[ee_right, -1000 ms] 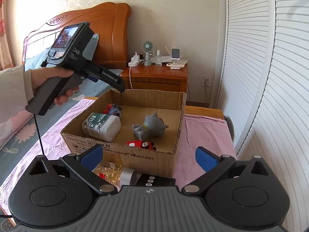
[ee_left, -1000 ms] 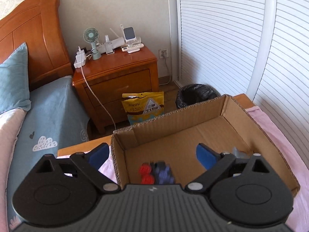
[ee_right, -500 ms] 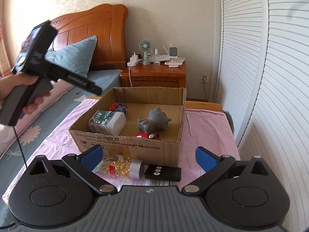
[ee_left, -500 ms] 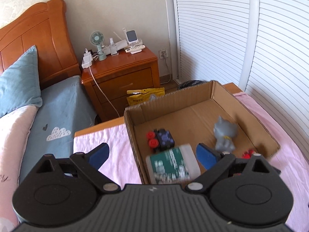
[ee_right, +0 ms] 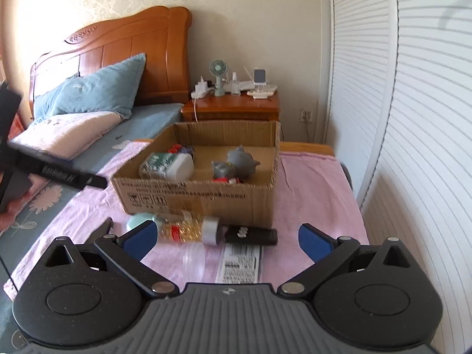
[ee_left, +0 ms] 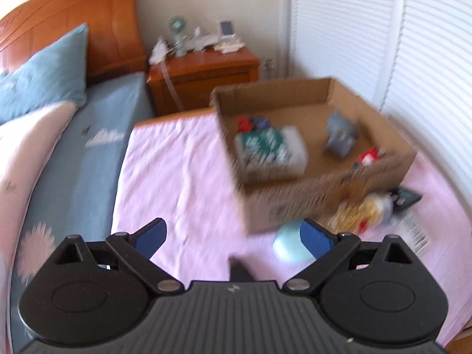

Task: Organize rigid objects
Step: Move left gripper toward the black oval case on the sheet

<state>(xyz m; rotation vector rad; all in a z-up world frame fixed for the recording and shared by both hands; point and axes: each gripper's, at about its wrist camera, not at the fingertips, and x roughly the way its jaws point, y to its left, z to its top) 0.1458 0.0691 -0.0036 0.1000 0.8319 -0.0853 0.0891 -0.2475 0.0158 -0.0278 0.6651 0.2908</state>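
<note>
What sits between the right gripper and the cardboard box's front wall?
In the right wrist view, between the open right gripper and the cardboard box: a clear bottle on its side and a black remote, on the pink cloth.

Wood headboard (ee_right: pixel 124 50), nightstand (ee_right: pixel 233 109) w/ fan, white louvered doors (ee_right: pixel 413 118), sunlit bedrm.

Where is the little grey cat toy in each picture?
Left wrist view: the grey cat toy sits inside the cardboard box, upper right of the picture, right of the white bottle with the green label.
Right wrist view: the same toy is in the middle of the picture, again right of that bottle.
Shared landmark: the cardboard box on the pink cloth.
</note>
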